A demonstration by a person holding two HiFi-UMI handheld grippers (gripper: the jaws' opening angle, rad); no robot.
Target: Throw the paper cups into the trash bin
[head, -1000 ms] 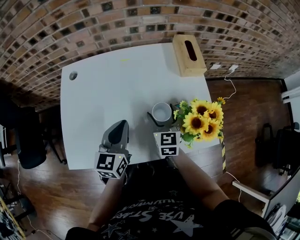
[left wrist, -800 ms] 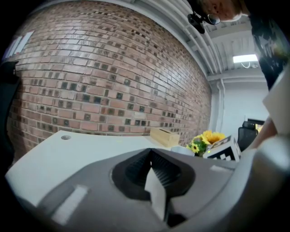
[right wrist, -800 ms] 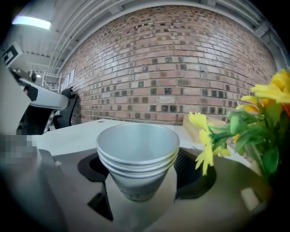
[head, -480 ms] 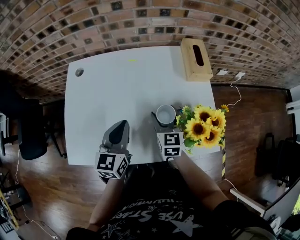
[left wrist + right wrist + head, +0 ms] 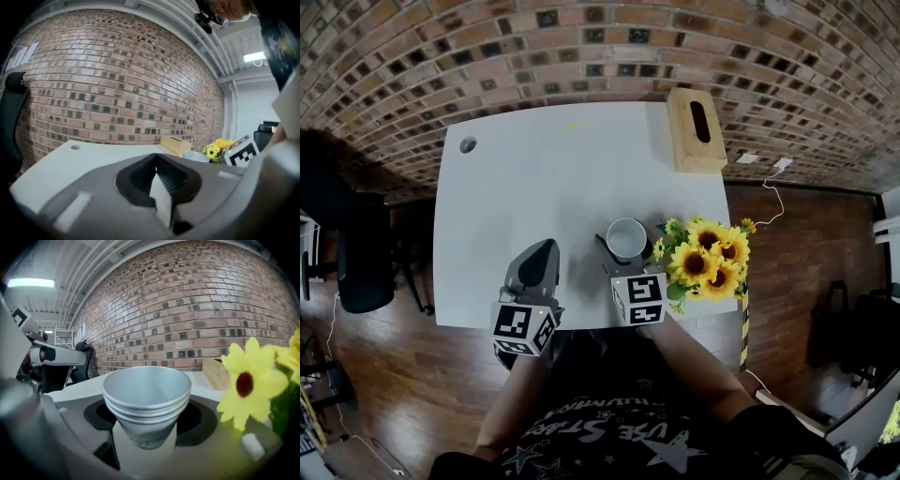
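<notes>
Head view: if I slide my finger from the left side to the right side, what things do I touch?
Black chair → left gripper → paper cups → sunflowers

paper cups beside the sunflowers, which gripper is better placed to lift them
Right. The right gripper has just been closing its jaws, which now press both sides of the stacked paper cups. The left gripper is shut on nothing, apart from the cups.
</notes>
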